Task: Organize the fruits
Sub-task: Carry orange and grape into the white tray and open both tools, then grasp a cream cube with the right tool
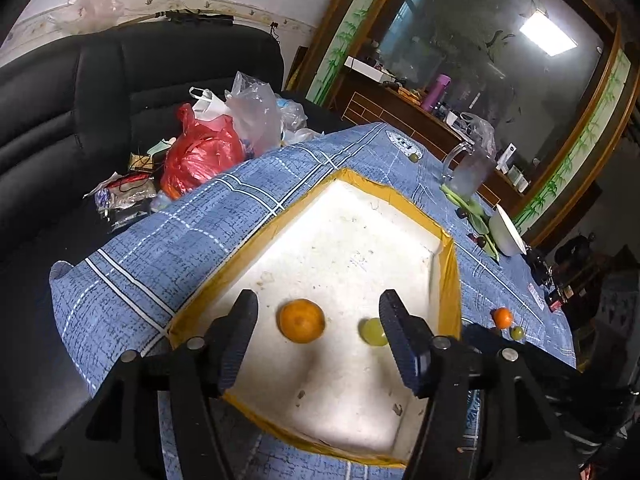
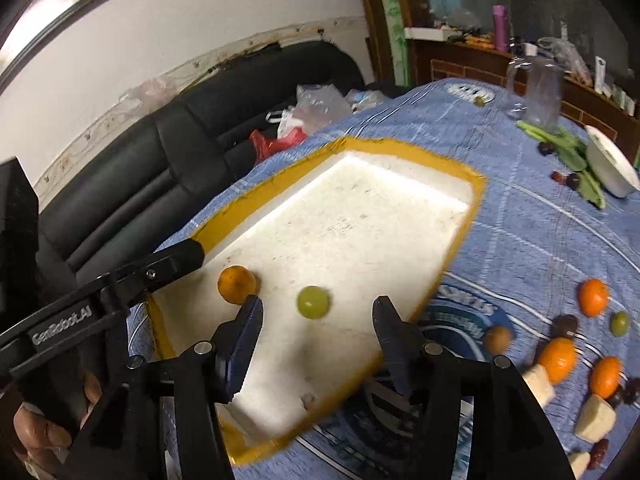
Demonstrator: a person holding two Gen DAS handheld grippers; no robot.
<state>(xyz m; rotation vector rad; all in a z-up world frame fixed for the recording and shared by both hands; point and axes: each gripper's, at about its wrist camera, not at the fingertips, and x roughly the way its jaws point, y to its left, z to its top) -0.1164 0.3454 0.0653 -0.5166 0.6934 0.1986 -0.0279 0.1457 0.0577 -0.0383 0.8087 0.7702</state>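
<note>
Left gripper [image 1: 316, 330]: fingers spread wide, nothing between them, poised over the near end of the foam tray [image 1: 451, 264], a white shallow box with yellow-taped rim lying on the blue checked tablecloth [image 1: 132, 272]. Right gripper [image 2: 318, 322]: likewise spread and empty, above the same tray from the other side. Contents of tray: one mandarin [image 1: 302, 321], lying loose on the white floor between the left fingers' line of reach; one green grape [image 1: 373, 332], near it but apart, partly hidden behind the left gripper's right finger. Outside the tray, on the cloth to the right: several more mandarins [image 2: 593, 297], another grape [image 2: 619, 323], a small brown round fruit [image 2: 497, 340], dark red fruits [image 2: 565, 326] and pale cut chunks [image 2: 595, 418], kind not certain. Farther off: a clear jug [image 2: 542, 94], a white bowl [image 2: 610, 166], green leaves [image 2: 568, 148]. Handling, as judged: mandarin light, skin soft and slightly yielding, round and apt to roll on the smooth foam; best taken across its widest middle with moderate pressure. Grape small, slick and easily crushed; close gently across its short axis. Cut chunks likely soft and moist, prone to denting; grip on the flat faces.
</note>
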